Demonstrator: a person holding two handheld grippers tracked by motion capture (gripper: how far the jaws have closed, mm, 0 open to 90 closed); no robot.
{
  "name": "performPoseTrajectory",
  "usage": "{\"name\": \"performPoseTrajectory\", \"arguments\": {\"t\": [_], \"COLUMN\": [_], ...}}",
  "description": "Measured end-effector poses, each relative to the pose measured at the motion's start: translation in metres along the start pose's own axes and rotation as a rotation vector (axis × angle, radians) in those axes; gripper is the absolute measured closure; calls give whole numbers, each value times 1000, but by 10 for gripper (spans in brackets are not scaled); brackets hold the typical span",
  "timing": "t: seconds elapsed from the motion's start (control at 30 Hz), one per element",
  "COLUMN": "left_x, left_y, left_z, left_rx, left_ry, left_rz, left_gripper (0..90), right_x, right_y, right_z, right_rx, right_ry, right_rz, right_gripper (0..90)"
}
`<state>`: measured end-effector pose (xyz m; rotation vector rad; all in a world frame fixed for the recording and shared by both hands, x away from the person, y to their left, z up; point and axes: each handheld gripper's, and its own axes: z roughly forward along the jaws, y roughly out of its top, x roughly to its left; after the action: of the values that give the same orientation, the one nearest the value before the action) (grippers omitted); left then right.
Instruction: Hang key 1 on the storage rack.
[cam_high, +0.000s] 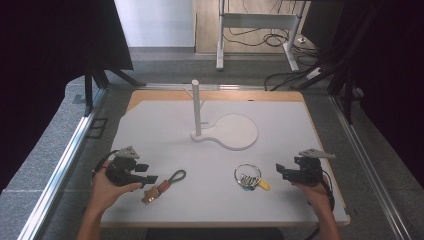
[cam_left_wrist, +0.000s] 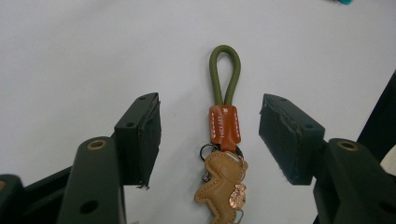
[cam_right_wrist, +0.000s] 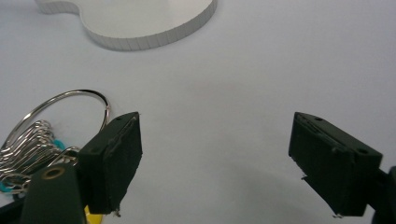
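I see white board (cam_high: 165, 125) on grey carpeted table (cam_high: 45, 155), wood strip at far edge; desk legs and cables on floor behind. Left gripper (cam_left_wrist: 208, 140) near board's left front, jaws wide apart, holding nothing; keychain (cam_left_wrist: 223, 154) lies flat between them, green loop pointing away, no contact. White post (cam_high: 196, 107) upright on round-ended base (cam_high: 235, 132), mid-board. Key ring (cam_high: 248, 177) just left of right gripper (cam_right_wrist: 215, 158); jaws wide, empty, ring beside left jaw.

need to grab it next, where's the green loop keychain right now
The green loop keychain lies flat on the white board at front left in the high view, just right of the left gripper, whose open jaws straddle it without touching.
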<state>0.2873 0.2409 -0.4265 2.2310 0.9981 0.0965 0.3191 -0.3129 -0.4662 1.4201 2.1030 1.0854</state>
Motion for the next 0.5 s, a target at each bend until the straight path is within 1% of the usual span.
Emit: {"name": "performPoseTrajectory", "arguments": {"t": [0.17,0.37,0.5], "left_x": [2,3,3], "left_y": [1,3,6], "left_z": [-3,0,0], "left_rx": [-9,-1,4], "left_ry": [-7,-7,-3], "left_rz": [-7,-3,7], "left_gripper": [392,388,388], "right_x": [-8,-11,-11], "right_y": [-5,-11,-12], "right_z": [-8,-13,-14], "right_rx": [-31,-41,-37], "right_ry": [6,21,25], "right_rz": [29,34,24], "right_gripper": [225,243,251]}}
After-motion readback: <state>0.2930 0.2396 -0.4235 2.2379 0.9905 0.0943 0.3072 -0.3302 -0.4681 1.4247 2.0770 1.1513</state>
